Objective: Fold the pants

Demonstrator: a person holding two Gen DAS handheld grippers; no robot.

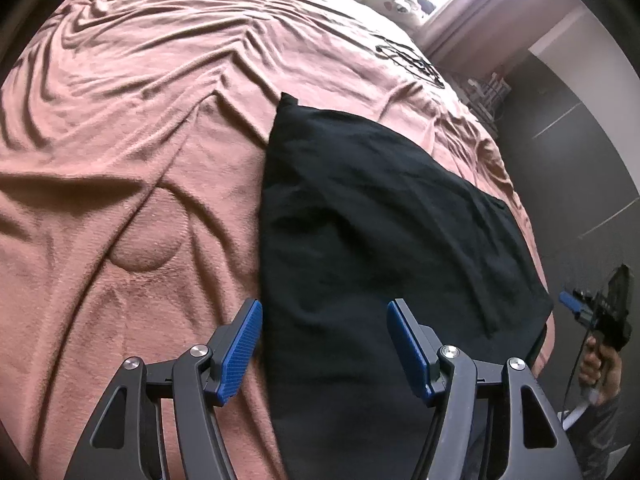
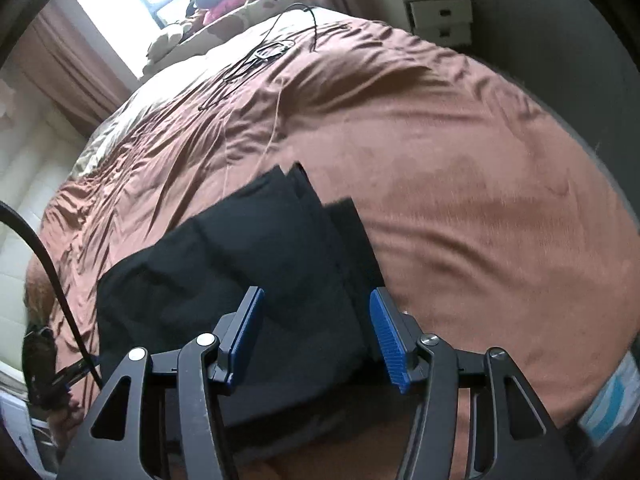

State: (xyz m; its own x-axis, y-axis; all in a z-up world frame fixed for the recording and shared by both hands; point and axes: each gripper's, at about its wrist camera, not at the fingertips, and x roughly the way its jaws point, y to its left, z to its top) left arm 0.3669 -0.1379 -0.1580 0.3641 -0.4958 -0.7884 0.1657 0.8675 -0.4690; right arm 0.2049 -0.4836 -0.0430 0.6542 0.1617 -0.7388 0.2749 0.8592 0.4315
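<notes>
Just beyond parted jaws, pants (image 2: 248, 264)

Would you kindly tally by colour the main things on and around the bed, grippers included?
Black: 1, the folded pants.
Brownish-pink: 1, the bedspread.
White: 1, the drawer unit.
Black with blue pads: 2, the left gripper and the right gripper, both open and holding nothing.
Total: 5.

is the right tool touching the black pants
Cannot tell. In the right wrist view the right tool stands open above the pants, nothing pinched, but its fingers overlap the dark cloth, so neither gap nor contact shows plainly.
</notes>
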